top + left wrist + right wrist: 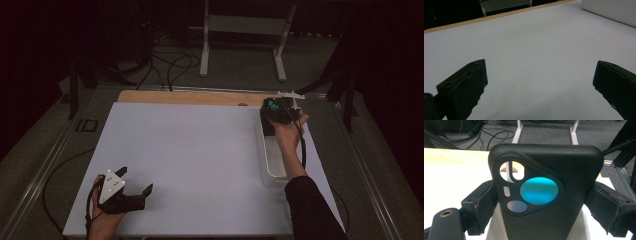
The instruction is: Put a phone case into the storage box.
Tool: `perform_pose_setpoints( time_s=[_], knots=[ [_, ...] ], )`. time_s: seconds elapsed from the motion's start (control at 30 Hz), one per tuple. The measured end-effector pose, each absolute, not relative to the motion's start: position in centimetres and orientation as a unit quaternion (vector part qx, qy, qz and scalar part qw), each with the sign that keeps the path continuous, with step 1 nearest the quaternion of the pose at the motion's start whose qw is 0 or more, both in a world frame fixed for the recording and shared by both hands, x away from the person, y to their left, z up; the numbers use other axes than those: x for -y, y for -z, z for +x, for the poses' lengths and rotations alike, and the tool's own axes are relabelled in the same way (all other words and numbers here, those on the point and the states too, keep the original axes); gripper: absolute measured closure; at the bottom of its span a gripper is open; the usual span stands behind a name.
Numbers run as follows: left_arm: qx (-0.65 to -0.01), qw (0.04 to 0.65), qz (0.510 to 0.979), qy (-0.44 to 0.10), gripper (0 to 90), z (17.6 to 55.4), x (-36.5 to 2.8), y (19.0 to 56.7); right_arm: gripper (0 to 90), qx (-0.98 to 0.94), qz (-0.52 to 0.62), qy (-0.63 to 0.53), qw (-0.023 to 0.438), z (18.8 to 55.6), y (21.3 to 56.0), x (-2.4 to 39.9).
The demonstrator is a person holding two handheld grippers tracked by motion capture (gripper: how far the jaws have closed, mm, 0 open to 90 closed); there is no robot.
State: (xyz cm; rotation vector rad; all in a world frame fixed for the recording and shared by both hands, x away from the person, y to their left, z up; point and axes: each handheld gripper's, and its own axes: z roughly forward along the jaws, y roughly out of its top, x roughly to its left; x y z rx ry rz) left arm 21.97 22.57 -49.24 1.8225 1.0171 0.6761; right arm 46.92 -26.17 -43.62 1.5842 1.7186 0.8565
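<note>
Now, left of the clear tray (270, 167), we rest our left gripper (135, 182) low over the white tabletop (200, 150), its fingers (464, 87) spread wide with nothing between them. Above the tray's far end, our right gripper (280, 111) has its fingers (482, 202) pinching the black phone case (549, 195) by its sides, upright. We judge the pick-up done; setting it down remains.

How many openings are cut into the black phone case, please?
4 on the black rubbery phone case in the right tool: large round teal, keyhole-shaped upper left, small slot, grey oval below.
</note>
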Motion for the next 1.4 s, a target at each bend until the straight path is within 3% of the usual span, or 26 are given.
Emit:
perform_pose_setpoints(
  time_s=[0.73,1.03,1.4],
  knots=[
    [-0.413,0.459,0.737,-0.273,0.0,21.9,-22.6,49.2,9.0,-0.647,0.601,-0.349,0.313,47.4,42.6,27.1],
    [-0.412,0.458,0.739,-0.273,0.0,21.9,-22.5,49.2,9.1,-0.655,0.584,-0.362,0.314,45.7,41.6,27.0],
    [-0.412,0.458,0.740,-0.271,0.0,22.0,-22.5,49.2,9.1,-0.692,0.535,-0.395,0.281,42.1,40.6,25.9]
  ],
)
